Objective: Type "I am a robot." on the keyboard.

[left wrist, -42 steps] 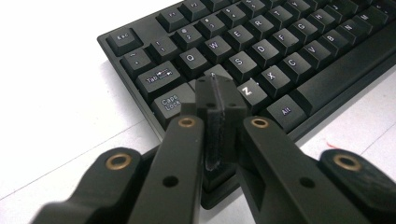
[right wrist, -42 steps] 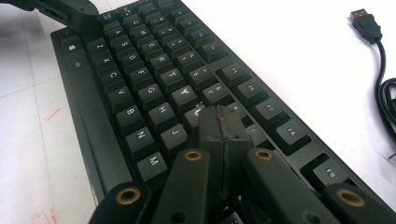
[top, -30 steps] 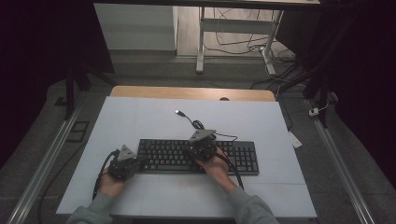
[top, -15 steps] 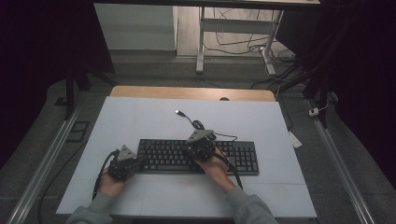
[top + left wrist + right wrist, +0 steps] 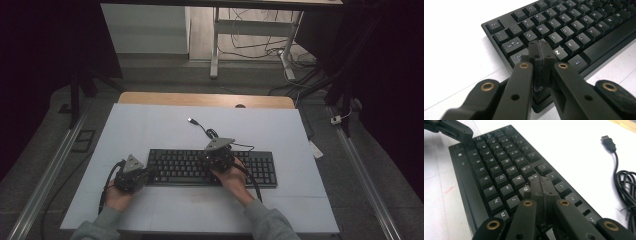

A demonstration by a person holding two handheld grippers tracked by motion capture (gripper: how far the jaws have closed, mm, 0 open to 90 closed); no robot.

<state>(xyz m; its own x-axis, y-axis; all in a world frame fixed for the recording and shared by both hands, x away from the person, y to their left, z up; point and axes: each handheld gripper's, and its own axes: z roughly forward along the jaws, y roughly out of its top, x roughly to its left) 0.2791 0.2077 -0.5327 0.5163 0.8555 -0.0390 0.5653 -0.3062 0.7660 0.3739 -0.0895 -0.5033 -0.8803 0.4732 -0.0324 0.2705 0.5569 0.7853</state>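
**A:** Where do you stand right now?

**B:** Both my claws are over the black keyboard [image 5: 212, 168], which lies flat on the white table [image 5: 150, 125], toward my side of it. My left gripper [image 5: 541, 53] has its jaws pressed together with nothing between them, tips down at the keyboard's left end, over the key just right of Caps Lock. My right gripper [image 5: 542, 186] is pinched closed too, empty, its tips around the U key near the middle of the board.

**A:** What worries you?

**B:** The closed tips are wider than I'd like. On either side I judge they could catch a neighbouring key and press two at once, say the Z key [image 5: 557, 52] below the left one.

**A:** Anything else?

**B:** If I come down at a slant, the tip may slide off the keycap. And if I push hard, the keyboard could skid away from me toward its loose cable [image 5: 626, 187], which lies coiled just behind it with the USB plug [image 5: 608, 141] unconnected on the table.
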